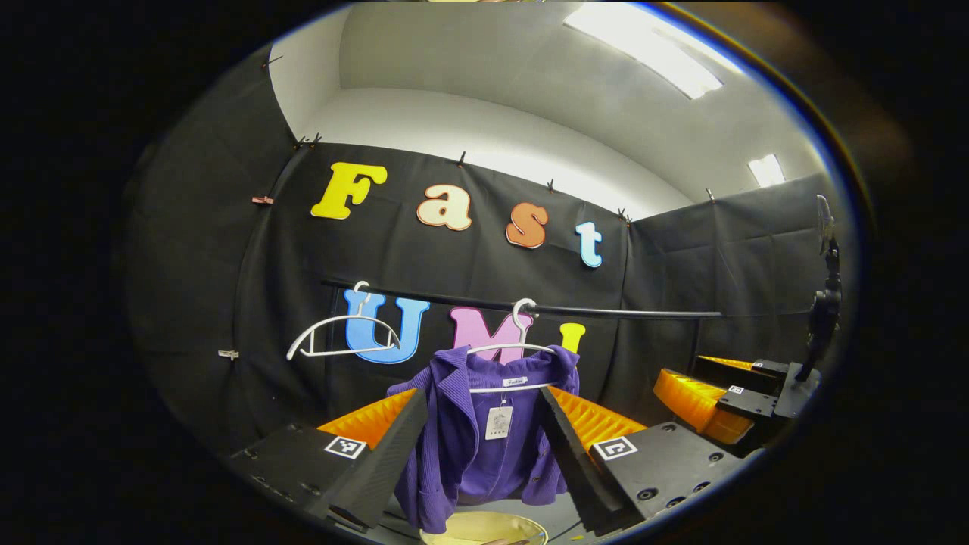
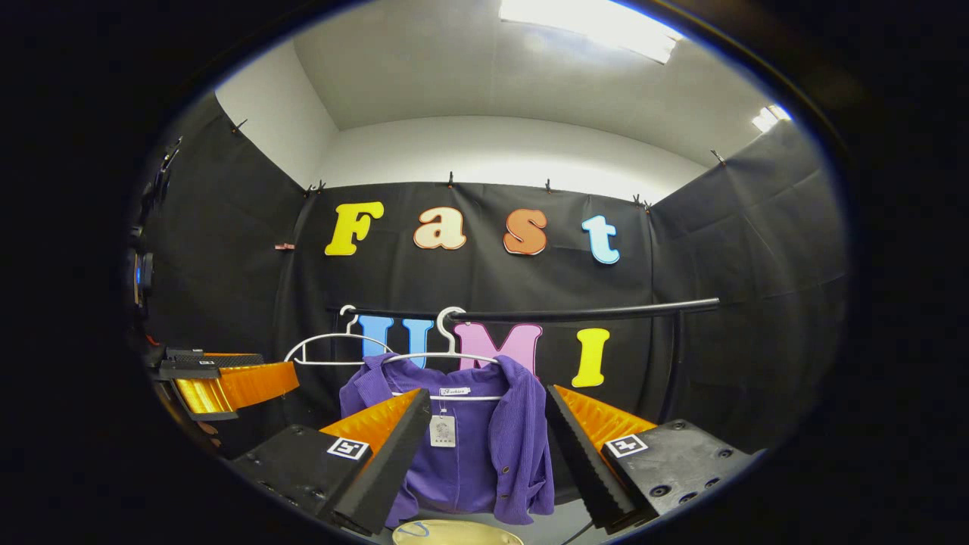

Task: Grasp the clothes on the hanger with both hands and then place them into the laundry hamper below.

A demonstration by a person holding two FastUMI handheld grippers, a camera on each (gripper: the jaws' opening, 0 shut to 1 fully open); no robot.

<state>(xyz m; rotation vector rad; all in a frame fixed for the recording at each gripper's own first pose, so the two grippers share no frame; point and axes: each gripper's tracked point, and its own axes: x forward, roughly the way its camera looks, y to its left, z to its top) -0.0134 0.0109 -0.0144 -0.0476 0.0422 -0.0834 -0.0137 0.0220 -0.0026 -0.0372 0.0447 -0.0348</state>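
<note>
A purple ribbed cardigan (image 1: 484,431) (image 2: 477,439) with a white tag hangs on a white hanger (image 1: 509,350) (image 2: 443,356) from a black rail (image 1: 606,310) (image 2: 575,310). Below it shows the pale yellow rim of the laundry hamper (image 1: 484,530) (image 2: 454,534). My left gripper (image 1: 484,424) is open, its black and orange fingers framing the cardigan from a short way in front, not touching it. My right gripper (image 2: 488,424) is open too and likewise faces the cardigan with nothing held. In the left gripper view the right gripper (image 1: 727,401) shows at the right edge; in the right gripper view the left gripper (image 2: 219,382) shows at the left.
A second white hanger (image 1: 341,337) (image 2: 333,344) hangs bare on the rail to the left of the cardigan. The rail's upright post (image 2: 670,363) stands at the right. Black cloth walls close the booth behind and on both sides.
</note>
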